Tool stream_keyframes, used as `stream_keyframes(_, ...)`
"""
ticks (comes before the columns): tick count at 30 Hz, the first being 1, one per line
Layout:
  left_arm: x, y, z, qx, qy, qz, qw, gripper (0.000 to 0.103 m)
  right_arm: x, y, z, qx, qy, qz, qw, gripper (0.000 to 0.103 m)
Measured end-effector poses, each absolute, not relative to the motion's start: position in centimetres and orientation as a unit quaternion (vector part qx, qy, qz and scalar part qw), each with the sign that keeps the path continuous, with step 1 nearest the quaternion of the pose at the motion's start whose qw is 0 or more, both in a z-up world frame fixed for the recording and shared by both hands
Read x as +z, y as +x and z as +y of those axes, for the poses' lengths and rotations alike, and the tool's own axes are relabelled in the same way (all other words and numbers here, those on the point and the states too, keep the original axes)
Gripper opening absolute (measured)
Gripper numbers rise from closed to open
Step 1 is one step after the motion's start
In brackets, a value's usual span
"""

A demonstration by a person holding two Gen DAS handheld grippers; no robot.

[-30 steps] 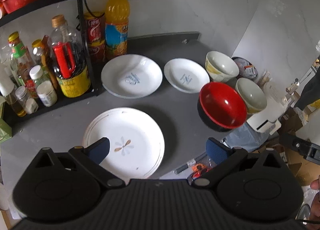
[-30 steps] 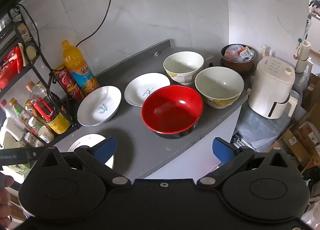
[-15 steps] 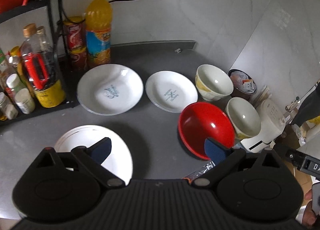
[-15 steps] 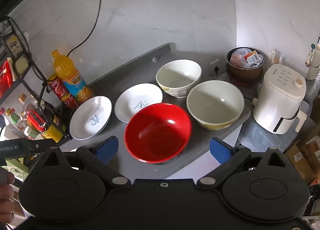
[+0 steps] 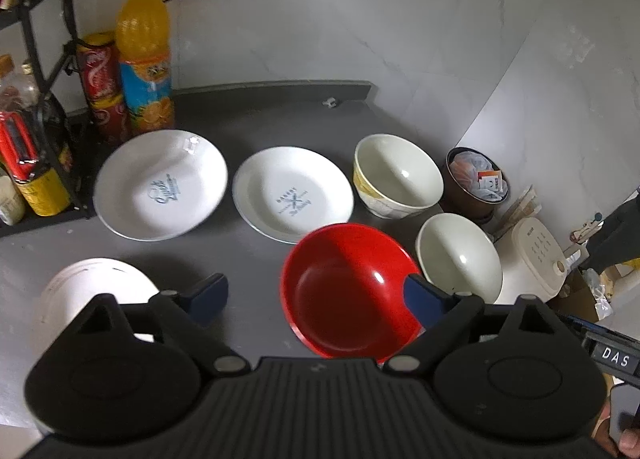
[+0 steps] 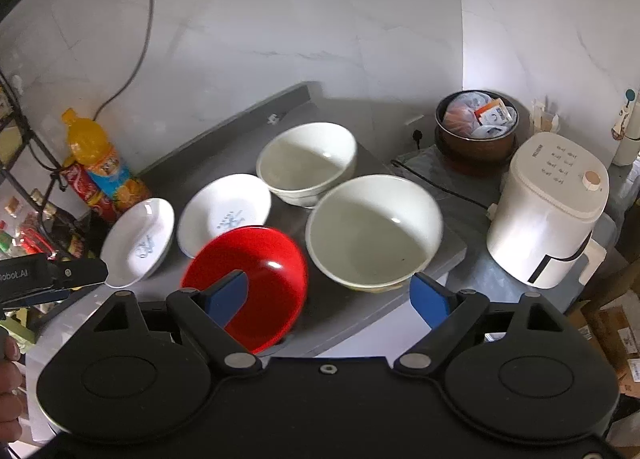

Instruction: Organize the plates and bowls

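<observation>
Both grippers, left point(image 5: 316, 297) and right point(image 6: 334, 297), gaping empty, now swinging rightward over red bowl point(image 5: 348, 291); likely nesting bowls first.

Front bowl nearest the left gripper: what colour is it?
Red bowl, glossy inside; clearest in the left wrist view.

Soft daylight fell from the right, brightest on the wall point(image 6: 500, 19). Small glints marked the red bowl point(image 5: 348, 291) and cream bowls point(image 6: 374, 233). Fisheye bending curved the edges; the bottle point(image 5: 144, 55) looked slightly blurred.
</observation>
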State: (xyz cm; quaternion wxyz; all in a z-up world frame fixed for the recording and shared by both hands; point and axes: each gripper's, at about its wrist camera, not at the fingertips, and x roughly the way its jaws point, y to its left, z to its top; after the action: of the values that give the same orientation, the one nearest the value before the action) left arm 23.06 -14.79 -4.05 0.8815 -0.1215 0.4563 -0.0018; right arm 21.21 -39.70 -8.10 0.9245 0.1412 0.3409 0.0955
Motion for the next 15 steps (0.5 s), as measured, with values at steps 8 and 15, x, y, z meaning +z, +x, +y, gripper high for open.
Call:
stream_keyframes(8, -5.5, 26.3, -19.1, -0.01, -0.104, 0.475, 0.874, 0.086, -9.9, 24.8, -42.1, 0.095, 0.147, 0.354, 0.919, 0.083)
stream_keyframes(15, -6.3, 29.0, -21.6, -0.03, -0.081, 0.487, 0.869, 0.074, -11.3, 26.8, -42.5, 0.098, 0.162, 0.365, 0.912, 0.073)
